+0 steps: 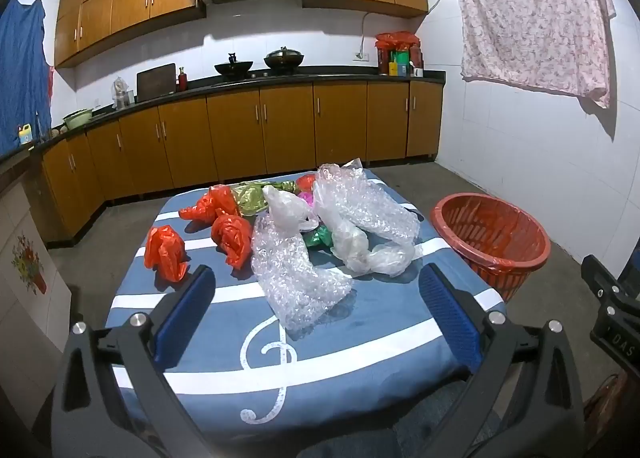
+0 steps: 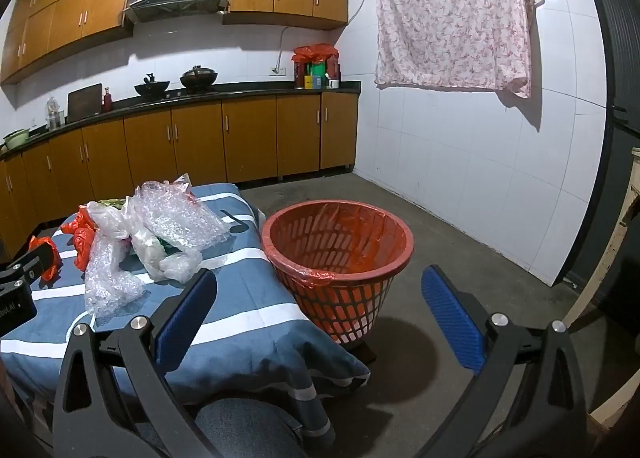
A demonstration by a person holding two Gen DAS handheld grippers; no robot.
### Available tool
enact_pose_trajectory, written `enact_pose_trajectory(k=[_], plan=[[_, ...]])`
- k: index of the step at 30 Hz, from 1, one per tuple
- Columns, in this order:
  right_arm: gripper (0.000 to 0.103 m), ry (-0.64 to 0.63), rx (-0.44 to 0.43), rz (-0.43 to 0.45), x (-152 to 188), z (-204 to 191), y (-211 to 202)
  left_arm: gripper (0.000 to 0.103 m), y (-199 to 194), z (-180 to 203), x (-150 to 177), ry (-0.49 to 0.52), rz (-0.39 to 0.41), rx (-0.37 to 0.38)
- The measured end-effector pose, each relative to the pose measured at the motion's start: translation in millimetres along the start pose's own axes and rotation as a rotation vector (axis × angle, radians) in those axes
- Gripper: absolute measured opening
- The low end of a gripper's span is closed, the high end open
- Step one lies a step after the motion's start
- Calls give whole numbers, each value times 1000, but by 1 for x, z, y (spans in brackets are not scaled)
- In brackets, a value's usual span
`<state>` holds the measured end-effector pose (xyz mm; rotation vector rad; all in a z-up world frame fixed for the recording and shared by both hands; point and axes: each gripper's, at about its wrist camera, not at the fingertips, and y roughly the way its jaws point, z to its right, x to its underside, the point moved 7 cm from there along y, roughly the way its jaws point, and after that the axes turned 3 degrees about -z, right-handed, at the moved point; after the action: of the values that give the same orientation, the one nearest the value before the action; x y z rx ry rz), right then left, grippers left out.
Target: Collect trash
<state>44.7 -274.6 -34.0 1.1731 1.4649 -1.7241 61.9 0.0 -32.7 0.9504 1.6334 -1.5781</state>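
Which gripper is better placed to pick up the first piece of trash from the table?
Left, probably. The left gripper is open and faces the nearest bubble wrap on the table. The right gripper is also open, but it faces the red basket beside the table.

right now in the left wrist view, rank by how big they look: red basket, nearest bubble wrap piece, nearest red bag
1. red basket
2. nearest bubble wrap piece, though it sits closer to the camera, so this is unsure
3. nearest red bag, clearly smallest
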Motion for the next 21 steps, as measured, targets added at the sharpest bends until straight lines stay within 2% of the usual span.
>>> enact_pose_trajectory(k=[21], plan=[[101,0,0,-1,0,-1,1,99,-1,1,1,-1,-3,2]])
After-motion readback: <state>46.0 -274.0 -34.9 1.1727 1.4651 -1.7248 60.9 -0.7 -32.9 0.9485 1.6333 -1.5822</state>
